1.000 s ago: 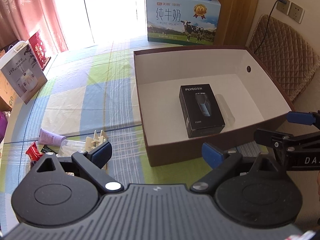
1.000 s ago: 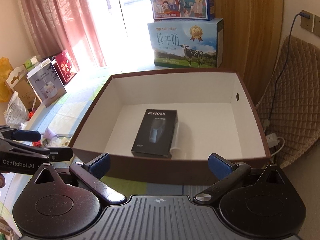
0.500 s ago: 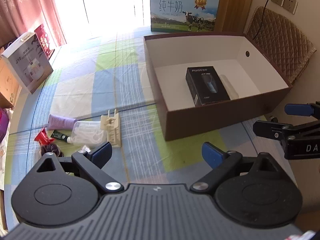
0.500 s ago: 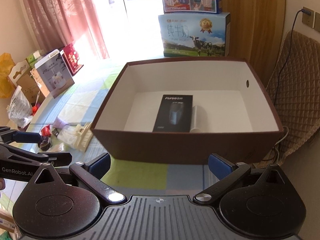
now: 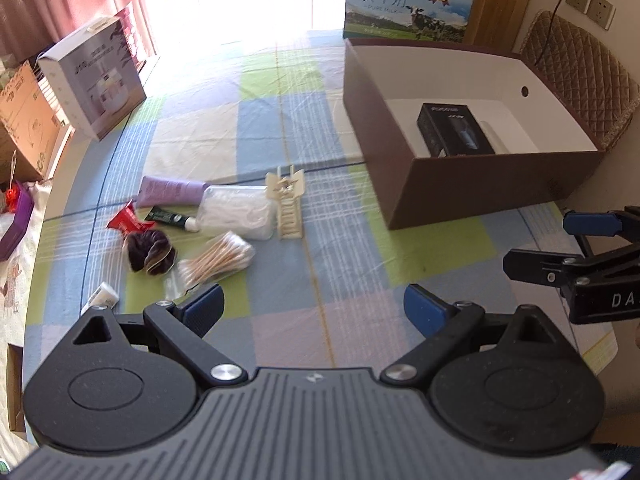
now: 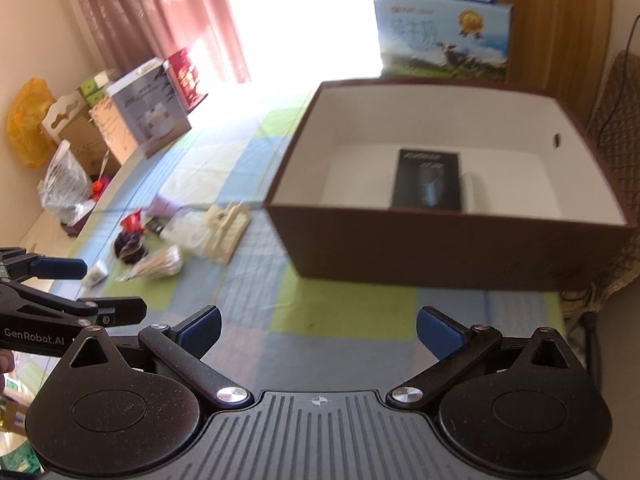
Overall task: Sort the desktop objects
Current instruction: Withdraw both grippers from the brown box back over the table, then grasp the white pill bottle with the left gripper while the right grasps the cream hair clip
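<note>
A brown box [image 5: 472, 196] [image 6: 440, 246] with white inside stands at the right of the checked tablecloth and holds a black shaver carton [image 5: 454, 130] [image 6: 430, 180]. A loose pile lies to its left: a cream comb-like clip [image 5: 289, 204], a clear pack of white pads [image 5: 236, 212], a bag of cotton swabs [image 5: 218, 260] [image 6: 160, 264], a purple tube [image 5: 170, 192], a dark hair scrunchie [image 5: 150, 250], a red sachet [image 5: 126, 220]. My left gripper [image 5: 314, 308] hangs open above the cloth near the pile. My right gripper [image 6: 318, 330] is open, in front of the box.
A milk carton case [image 5: 408, 4] stands behind the box. A white appliance box [image 5: 94, 76] and cardboard boxes [image 5: 24, 120] sit at the table's left edge. A quilted chair back [image 5: 576, 76] is at the right. A small white tube [image 5: 100, 296] lies near the left finger.
Both grippers have pulled back and swung left, away from the box. The pile of small items now shows fully in the left wrist view. Both stay open and hold nothing.
</note>
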Available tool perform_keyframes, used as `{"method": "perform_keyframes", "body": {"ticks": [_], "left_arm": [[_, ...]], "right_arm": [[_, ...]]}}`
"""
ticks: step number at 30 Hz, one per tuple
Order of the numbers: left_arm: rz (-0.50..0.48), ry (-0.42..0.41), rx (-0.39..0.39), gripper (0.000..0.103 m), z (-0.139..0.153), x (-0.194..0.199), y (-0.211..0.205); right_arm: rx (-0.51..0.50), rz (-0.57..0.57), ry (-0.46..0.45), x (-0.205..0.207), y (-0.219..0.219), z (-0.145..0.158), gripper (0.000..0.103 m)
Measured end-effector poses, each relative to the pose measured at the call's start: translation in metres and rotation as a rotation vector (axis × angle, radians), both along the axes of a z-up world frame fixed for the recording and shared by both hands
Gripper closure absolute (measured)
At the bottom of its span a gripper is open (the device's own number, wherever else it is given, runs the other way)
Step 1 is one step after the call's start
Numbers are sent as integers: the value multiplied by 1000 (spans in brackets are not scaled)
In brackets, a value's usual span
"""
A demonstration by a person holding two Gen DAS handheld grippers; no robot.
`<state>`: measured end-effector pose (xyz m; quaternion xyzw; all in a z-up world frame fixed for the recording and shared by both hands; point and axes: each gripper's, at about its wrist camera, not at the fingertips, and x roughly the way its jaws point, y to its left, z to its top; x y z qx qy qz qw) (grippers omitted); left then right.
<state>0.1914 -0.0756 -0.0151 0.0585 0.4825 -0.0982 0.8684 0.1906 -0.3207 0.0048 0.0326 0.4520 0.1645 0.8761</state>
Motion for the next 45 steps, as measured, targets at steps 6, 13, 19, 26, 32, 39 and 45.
{"method": "perform_keyframes", "body": {"ticks": [6, 13, 19, 26, 32, 39, 45], "left_arm": [[48, 23, 9, 8, -7, -5, 38], [86, 39, 16, 8, -16, -12, 78], [115, 26, 16, 8, -18, -11, 110], [138, -15, 46, 9, -24, -3, 149], [88, -56, 92, 13, -40, 10, 176], [8, -53, 149, 24, -69, 37, 199], [-103, -10, 177, 47, -91, 59, 203]], "right_arm": [[0, 40, 42, -3, 30, -14, 2], [6, 69, 61, -1, 61, -24, 2], [20, 66, 50, 2, 86, -33, 2], [26, 65, 27, 7, 113, -39, 2], [24, 31, 3, 14, 126, -46, 2], [15, -21, -2, 24, 135, -57, 2], [3, -54, 19, 31, 138, -65, 2]]}}
